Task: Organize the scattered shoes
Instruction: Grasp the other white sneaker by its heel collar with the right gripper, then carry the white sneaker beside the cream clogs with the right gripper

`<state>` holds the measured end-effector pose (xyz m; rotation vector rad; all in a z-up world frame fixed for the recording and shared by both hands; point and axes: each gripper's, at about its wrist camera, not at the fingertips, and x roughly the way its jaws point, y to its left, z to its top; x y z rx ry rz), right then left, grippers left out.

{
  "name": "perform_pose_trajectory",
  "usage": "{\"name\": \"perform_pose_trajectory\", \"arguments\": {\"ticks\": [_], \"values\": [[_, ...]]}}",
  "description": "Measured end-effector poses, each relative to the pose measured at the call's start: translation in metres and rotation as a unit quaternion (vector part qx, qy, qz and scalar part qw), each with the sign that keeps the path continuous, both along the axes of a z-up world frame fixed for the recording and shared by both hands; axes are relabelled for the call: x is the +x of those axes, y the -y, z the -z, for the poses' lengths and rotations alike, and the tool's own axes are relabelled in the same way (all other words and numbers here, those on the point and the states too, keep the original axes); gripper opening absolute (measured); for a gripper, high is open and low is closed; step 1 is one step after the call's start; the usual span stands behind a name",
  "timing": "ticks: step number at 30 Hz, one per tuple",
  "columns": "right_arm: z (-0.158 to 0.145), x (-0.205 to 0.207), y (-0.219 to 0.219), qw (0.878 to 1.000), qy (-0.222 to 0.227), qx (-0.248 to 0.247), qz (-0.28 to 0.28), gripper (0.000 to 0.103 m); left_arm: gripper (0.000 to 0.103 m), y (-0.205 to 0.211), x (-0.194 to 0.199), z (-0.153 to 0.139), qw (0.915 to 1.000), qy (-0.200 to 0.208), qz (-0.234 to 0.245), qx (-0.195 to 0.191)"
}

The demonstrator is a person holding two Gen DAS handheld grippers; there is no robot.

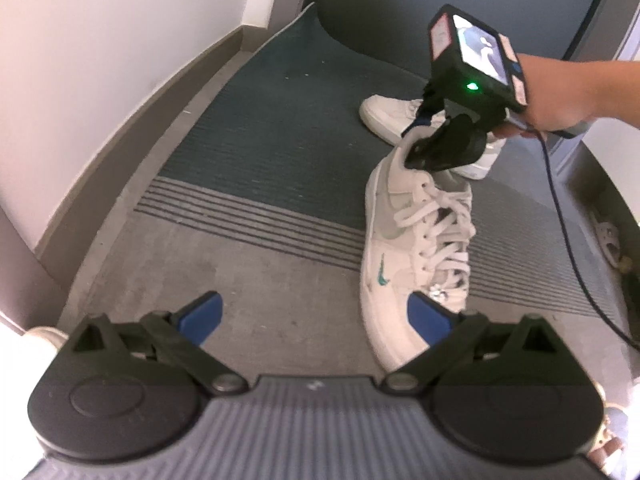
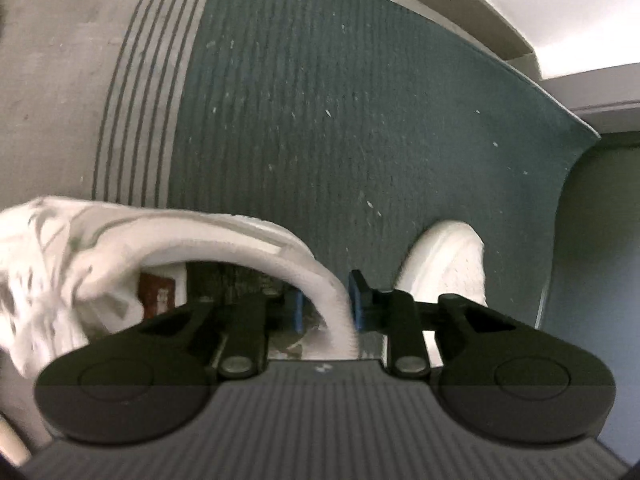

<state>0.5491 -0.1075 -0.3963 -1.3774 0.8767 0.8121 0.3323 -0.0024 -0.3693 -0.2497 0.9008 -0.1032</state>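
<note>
Left wrist view: white sneaker [image 1: 404, 248] on rug [image 1: 280, 144] at 3 o'clock, heel collar pinched by right gripper [image 1: 416, 156]. Second sneaker [image 1: 384, 114] behind, at 1 o'clock. Left gripper [image 1: 316, 316] spread wide, holding nothing.

two white sneakers [image 1: 404, 248] [image 1: 384, 114], one mat [image 1: 280, 140], two grippers [image 1: 316, 316] [image 2: 326, 300]

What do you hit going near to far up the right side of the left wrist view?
Left tool's right pad → near white sneaker, toe towards the camera → right tool, shut on that sneaker's heel collar → second white sneaker behind it → dark green mat beyond.
</note>
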Motion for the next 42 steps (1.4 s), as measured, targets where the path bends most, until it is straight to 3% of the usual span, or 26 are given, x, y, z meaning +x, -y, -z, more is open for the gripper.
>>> {"name": "perform_pose_trajectory", "arguments": {"ticks": [8, 13, 20, 24, 26, 27, 29, 31, 33, 38, 40, 42], "values": [[-0.051, -0.011, 0.072, 0.994, 0.021, 0.050, 0.096, 0.017, 0.100, 0.037, -0.010, 0.002, 0.9997, 0.007, 0.024, 0.003], [-0.089, -0.031, 0.139, 0.976, 0.039, 0.113, 0.182, 0.018, 0.100, 0.077, -0.015, -0.001, 0.9983, 0.019, 0.054, 0.010], [-0.111, -0.082, 0.263, 0.934, 0.083, 0.146, 0.316, 0.019, 0.100, 0.132, -0.030, -0.009, 0.9942, 0.031, 0.102, 0.014], [-0.115, -0.118, 0.341, 0.895, 0.098, 0.154, 0.407, 0.020, 0.100, 0.155, -0.043, -0.011, 0.9910, 0.032, 0.129, 0.019], [-0.115, -0.143, 0.388, 0.864, 0.105, 0.163, 0.464, 0.022, 0.100, 0.174, -0.056, -0.012, 0.9878, 0.033, 0.150, 0.026], [-0.114, -0.162, 0.418, 0.840, 0.109, 0.177, 0.501, 0.022, 0.100, 0.180, -0.060, -0.012, 0.9868, 0.033, 0.156, 0.028], [-0.111, -0.209, 0.479, 0.778, 0.115, 0.217, 0.578, 0.023, 0.100, 0.189, -0.065, -0.012, 0.9849, 0.031, 0.168, 0.030], [-0.105, -0.247, 0.517, 0.730, 0.116, 0.243, 0.629, 0.023, 0.100, 0.198, -0.069, -0.010, 0.9830, 0.031, 0.178, 0.035], [-0.092, -0.294, 0.555, 0.672, 0.115, 0.267, 0.682, 0.023, 0.100, 0.207, -0.073, -0.008, 0.9811, 0.031, 0.187, 0.039], [-0.042, -0.427, 0.608, 0.534, 0.069, 0.303, 0.786, 0.024, 0.100, 0.223, -0.079, -0.005, 0.9782, 0.025, 0.202, 0.042], [-0.030, -0.457, 0.608, 0.509, 0.055, 0.317, 0.799, 0.026, 0.100, 0.231, -0.084, -0.004, 0.9763, 0.025, 0.211, 0.043], [-0.014, -0.498, 0.603, 0.466, 0.028, 0.344, 0.815, 0.027, 0.100, 0.239, -0.088, -0.004, 0.9747, 0.026, 0.218, 0.041]]}}
